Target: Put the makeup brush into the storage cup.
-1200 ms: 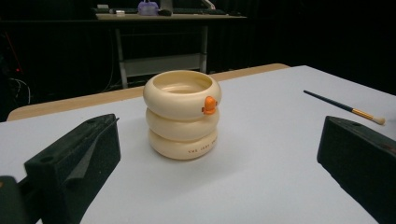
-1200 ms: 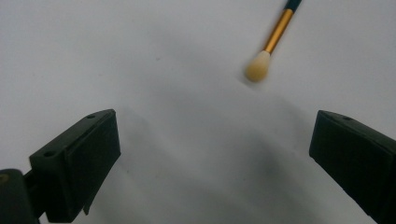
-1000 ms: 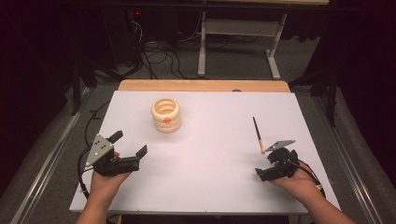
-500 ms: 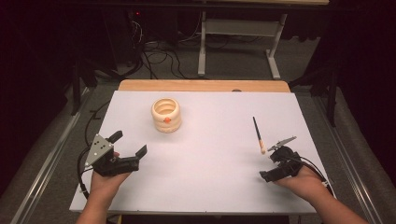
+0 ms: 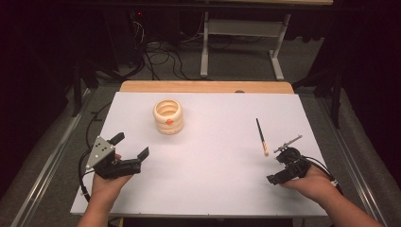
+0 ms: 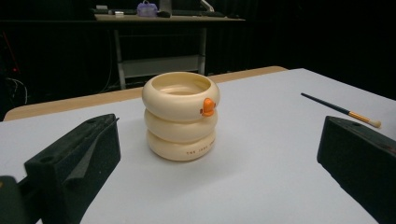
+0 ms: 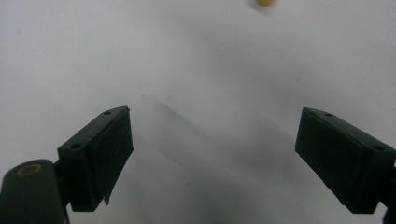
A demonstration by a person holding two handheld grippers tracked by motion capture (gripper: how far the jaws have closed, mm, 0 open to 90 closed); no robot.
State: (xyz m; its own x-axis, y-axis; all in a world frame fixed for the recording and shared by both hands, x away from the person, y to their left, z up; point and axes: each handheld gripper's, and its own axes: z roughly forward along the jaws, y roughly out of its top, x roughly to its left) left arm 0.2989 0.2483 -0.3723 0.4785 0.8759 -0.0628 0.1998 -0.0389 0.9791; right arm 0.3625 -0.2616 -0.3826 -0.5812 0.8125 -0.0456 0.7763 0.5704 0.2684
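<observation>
A cream pot (image 5: 168, 117) made of three stacked rings, with a small orange knob on its side, stands on the white table (image 5: 213, 189) left of centre. A thin black brush (image 5: 261, 137) with a pale tip lies at the right. My left gripper (image 5: 130, 145) rests near the front left, open and empty, aimed at the pot (image 6: 181, 116); the brush (image 6: 341, 110) lies off to its right. My right gripper (image 5: 283, 165) points down at the bare table just short of the brush's pale tip (image 7: 264, 2). Its jaws have just been closing slightly, still wide, nothing between them.
A wooden table edge (image 5: 203, 86) runs behind the white top. Beyond it stand a metal desk frame (image 5: 241, 42) and floor cables (image 5: 156, 52). Metal rails (image 5: 47, 156) run along both sides of the table.
The right hand has drawn back a little toward the near edge and tipped its gripper downward, away from the brush tip. The left hand, pot and brush have stayed put.
</observation>
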